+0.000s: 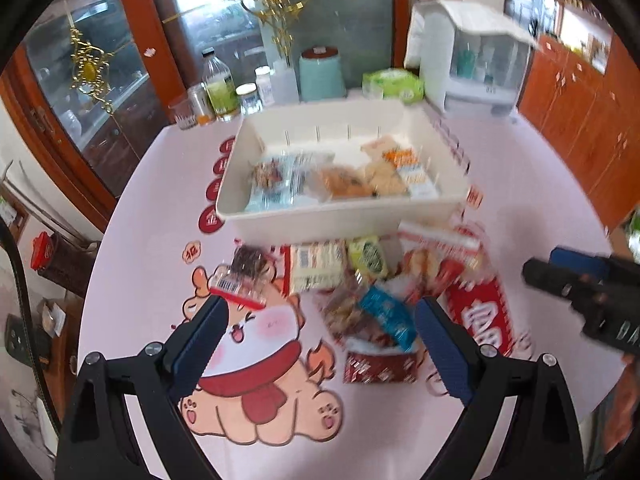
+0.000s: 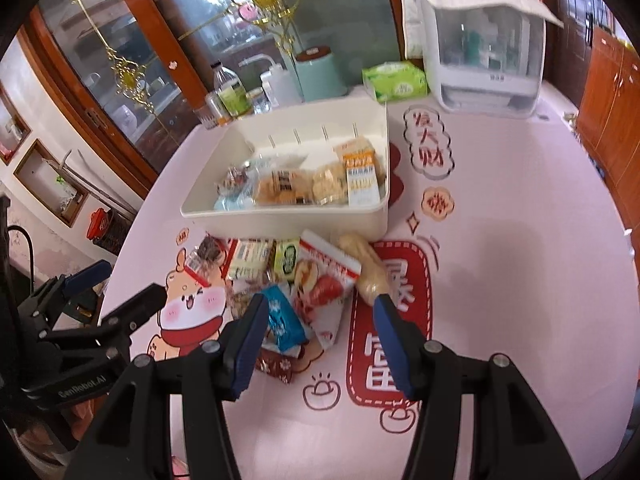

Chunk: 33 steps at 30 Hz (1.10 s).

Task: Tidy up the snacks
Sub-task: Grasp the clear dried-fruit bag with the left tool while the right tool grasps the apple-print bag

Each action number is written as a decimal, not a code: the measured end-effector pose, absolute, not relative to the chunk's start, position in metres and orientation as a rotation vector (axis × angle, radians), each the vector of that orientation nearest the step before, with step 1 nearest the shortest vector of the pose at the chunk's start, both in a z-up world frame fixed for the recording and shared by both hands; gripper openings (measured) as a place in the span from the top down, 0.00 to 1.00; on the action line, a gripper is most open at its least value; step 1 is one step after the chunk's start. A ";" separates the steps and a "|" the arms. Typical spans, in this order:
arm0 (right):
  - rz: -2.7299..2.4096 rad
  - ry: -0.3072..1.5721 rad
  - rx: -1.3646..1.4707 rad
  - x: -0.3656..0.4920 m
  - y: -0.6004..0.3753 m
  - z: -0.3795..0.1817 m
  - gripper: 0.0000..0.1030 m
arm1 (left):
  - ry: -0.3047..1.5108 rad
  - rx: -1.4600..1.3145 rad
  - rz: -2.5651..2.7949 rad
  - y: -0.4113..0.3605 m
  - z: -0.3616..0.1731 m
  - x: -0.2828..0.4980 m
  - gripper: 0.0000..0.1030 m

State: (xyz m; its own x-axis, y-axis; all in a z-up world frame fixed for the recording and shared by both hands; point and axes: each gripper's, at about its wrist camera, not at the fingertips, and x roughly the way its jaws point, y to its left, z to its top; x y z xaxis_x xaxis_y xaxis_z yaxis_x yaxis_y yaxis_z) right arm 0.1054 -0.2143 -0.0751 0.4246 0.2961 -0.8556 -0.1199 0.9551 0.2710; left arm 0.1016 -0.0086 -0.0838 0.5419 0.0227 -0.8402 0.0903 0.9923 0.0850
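A white bin (image 1: 340, 224) (image 2: 280, 224) stands mid-table with several wrapped snacks inside. In front of it lies a loose pile: a blue packet (image 1: 386, 312) (image 2: 284, 320), a green packet (image 1: 368, 256) (image 2: 286, 260), a pale cracker pack (image 1: 316, 264), a red-and-white bag (image 2: 324, 276), a dark red packet (image 1: 380, 368) and a long beige roll (image 2: 366, 268). My left gripper (image 1: 320, 304) hangs wide open just short of the pile, holding nothing. My right gripper (image 2: 320, 300) is open above the pile's near edge, its pads touching no packet.
Along the back of the pink printed table stand bottles (image 1: 218, 84), a teal canister (image 1: 322, 74), a green tissue pack (image 1: 394, 84) and a white countertop cabinet (image 1: 476, 64). The table's rounded edge runs down the left; wooden cupboards stand on the right.
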 end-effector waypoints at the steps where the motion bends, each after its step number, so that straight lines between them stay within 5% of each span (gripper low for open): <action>1: 0.261 1.114 0.184 0.106 -0.214 -0.080 0.47 | 1.010 0.143 -0.041 -0.007 -0.091 0.101 0.09; 23: 0.142 1.302 0.321 0.150 -0.176 -0.180 0.46 | 1.242 0.243 -0.251 0.010 -0.214 0.170 0.09; 31: 0.092 1.337 0.355 0.166 -0.169 -0.205 0.46 | 1.287 0.211 -0.366 -0.002 -0.236 0.185 0.24; 33: 0.084 1.337 0.356 0.168 -0.168 -0.208 0.46 | 1.296 0.205 -0.388 -0.007 -0.241 0.188 0.38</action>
State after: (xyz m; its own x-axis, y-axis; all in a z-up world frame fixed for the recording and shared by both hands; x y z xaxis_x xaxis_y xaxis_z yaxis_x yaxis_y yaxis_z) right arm 0.1680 -0.1679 -0.2076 0.2374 0.2616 -0.9355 0.1429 0.9432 0.3000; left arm 0.1878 -0.0069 -0.2413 0.2186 -0.1644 -0.9619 0.3913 0.9177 -0.0680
